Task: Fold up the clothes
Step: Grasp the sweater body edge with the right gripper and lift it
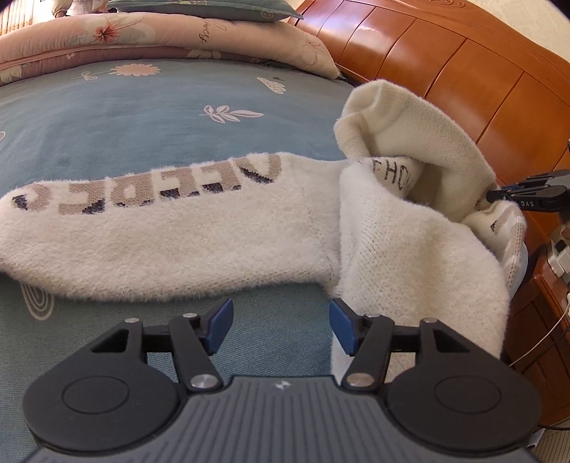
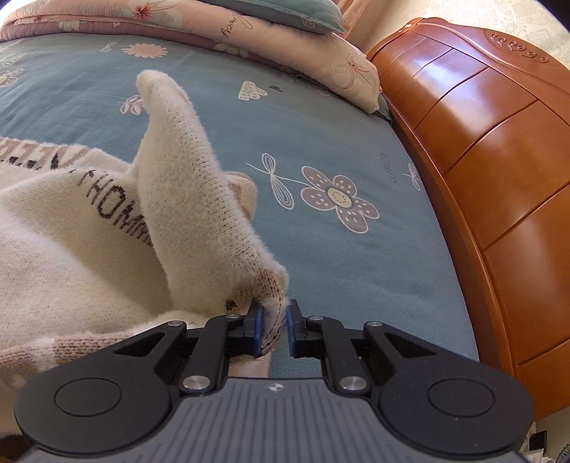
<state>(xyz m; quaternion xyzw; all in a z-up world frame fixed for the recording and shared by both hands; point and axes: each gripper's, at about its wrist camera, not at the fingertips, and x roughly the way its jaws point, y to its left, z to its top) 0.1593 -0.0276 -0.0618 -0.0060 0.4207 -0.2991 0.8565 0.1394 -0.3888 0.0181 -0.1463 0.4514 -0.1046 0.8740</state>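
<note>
A fluffy cream sweater [image 1: 199, 245] with brown and dark lettering lies across the blue bedsheet [image 1: 142, 114]. In the left wrist view my left gripper [image 1: 281, 324] hovers open just before the sweater's near edge, nothing between its blue pads. The sweater's right part [image 1: 409, 142] is lifted and folded over. My right gripper [image 2: 274, 329] is shut on the sweater's ribbed hem [image 2: 272, 320], which hangs up from it as a raised flap [image 2: 185, 171]. The right gripper also shows in the left wrist view, with its fingertips [image 1: 497, 196] at the cloth on the far right.
An orange wooden headboard [image 2: 481, 149] curves along the right side of the bed. A folded pink floral quilt [image 1: 160, 39] and a pillow [image 1: 199, 9] lie at the far end. A wooden nightstand [image 1: 545, 320] with cables stands at the right.
</note>
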